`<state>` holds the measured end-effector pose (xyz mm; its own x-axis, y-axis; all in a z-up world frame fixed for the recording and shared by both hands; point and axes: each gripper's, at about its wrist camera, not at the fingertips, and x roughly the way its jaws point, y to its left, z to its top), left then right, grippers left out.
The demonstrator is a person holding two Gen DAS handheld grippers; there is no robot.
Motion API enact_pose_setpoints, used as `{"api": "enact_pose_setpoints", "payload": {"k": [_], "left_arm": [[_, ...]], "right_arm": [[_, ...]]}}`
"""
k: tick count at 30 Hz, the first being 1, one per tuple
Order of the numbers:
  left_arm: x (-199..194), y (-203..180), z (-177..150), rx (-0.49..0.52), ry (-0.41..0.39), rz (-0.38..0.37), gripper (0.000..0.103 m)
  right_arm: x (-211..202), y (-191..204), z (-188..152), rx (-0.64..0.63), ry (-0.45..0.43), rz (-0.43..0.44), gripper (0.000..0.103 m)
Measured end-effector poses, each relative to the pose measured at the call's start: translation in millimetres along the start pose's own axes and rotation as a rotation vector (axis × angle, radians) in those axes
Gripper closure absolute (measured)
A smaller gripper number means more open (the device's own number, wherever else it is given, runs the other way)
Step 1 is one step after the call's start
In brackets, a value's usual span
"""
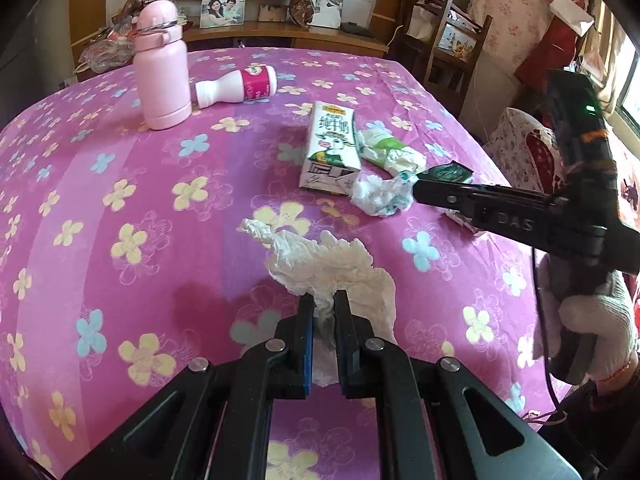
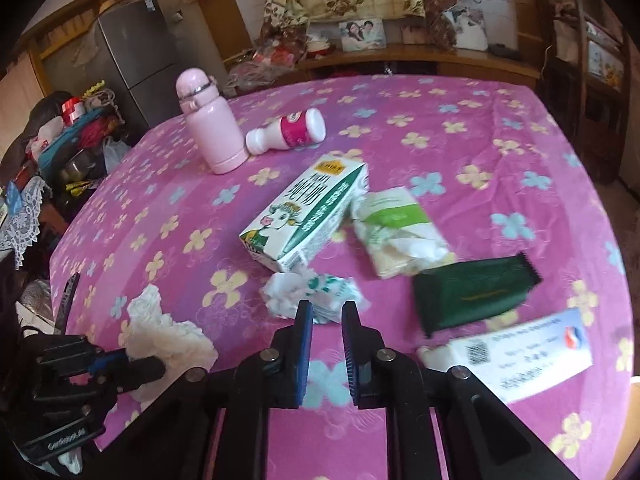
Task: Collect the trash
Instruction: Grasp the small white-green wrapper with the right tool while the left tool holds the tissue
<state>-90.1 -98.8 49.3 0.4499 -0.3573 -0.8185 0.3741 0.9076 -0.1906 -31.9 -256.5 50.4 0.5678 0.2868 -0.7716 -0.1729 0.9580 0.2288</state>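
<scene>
Left gripper (image 1: 324,300), nearest, is clamped on a crumpled white tissue (image 1: 336,268) lying on the pink flowered tablecloth (image 1: 120,220). Right gripper (image 2: 326,310) is closed on a crumpled white-and-green printed wrapper (image 2: 316,288). Just beyond lies a green-and-white milk carton (image 2: 308,216) on its side, beside a dark green sachet (image 2: 476,288) and a white tissue pack (image 2: 396,228). Farthest: a fallen white bottle (image 2: 288,130) and an upright pink flask (image 2: 212,128).
</scene>
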Motion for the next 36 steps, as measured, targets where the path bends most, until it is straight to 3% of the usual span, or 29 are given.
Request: {"api": "enact_pose_setpoints", "payload": {"k": [10, 12, 13, 14, 18, 24, 25, 26, 27, 29, 36], "left_arm": [[-1.2, 18.0, -3.6, -0.032, -0.001, -0.006, 0.093], [-0.7, 17.9, -3.5, -0.036, 0.0, -0.011, 0.093], [-0.7, 17.4, -3.7, -0.036, -0.001, -0.011, 0.093], [-0.8, 16.7, -3.9, -0.035, -0.001, -0.012, 0.093], [-0.6, 15.5, -4.5, -0.034, 0.001, -0.013, 0.093], [-0.3, 14.8, -4.5, -0.037, 0.003, -0.015, 0.093], [0.0, 14.4, -4.5, -0.037, 0.004, -0.015, 0.093], [0.1, 13.7, -4.6, -0.037, 0.005, -0.016, 0.093], [0.0, 12.6, -4.7, -0.035, 0.006, -0.016, 0.093], [-1.1, 10.4, -4.8, -0.029, 0.004, -0.018, 0.093], [-7.6, -6.8, 0.6, -0.015, -0.013, -0.045, 0.093]], "right_arm": [[2.8, 5.1, 5.7, 0.005, -0.035, -0.011, 0.08], [0.3, 2.3, 6.0, 0.016, -0.043, -0.001, 0.051], [0.0, 0.7, 5.8, 0.026, -0.042, 0.014, 0.016], [-0.7, -0.9, 5.2, 0.035, -0.045, 0.031, 0.012], [-2.2, -3.6, 5.3, 0.051, -0.064, -0.001, 0.012], [21.6, 1.3, 9.1, 0.035, -0.023, -0.01, 0.015], [25.5, 1.9, 9.1, 0.037, -0.018, -0.003, 0.025], [31.2, 2.3, 8.9, 0.039, -0.004, 0.0, 0.052], [35.2, 1.9, 7.9, 0.041, 0.009, -0.01, 0.067], [31.5, -1.1, 4.2, 0.046, -0.009, -0.007, 0.076], [-16.2, -16.8, -13.6, 0.053, -0.054, 0.01, 0.08]]}}
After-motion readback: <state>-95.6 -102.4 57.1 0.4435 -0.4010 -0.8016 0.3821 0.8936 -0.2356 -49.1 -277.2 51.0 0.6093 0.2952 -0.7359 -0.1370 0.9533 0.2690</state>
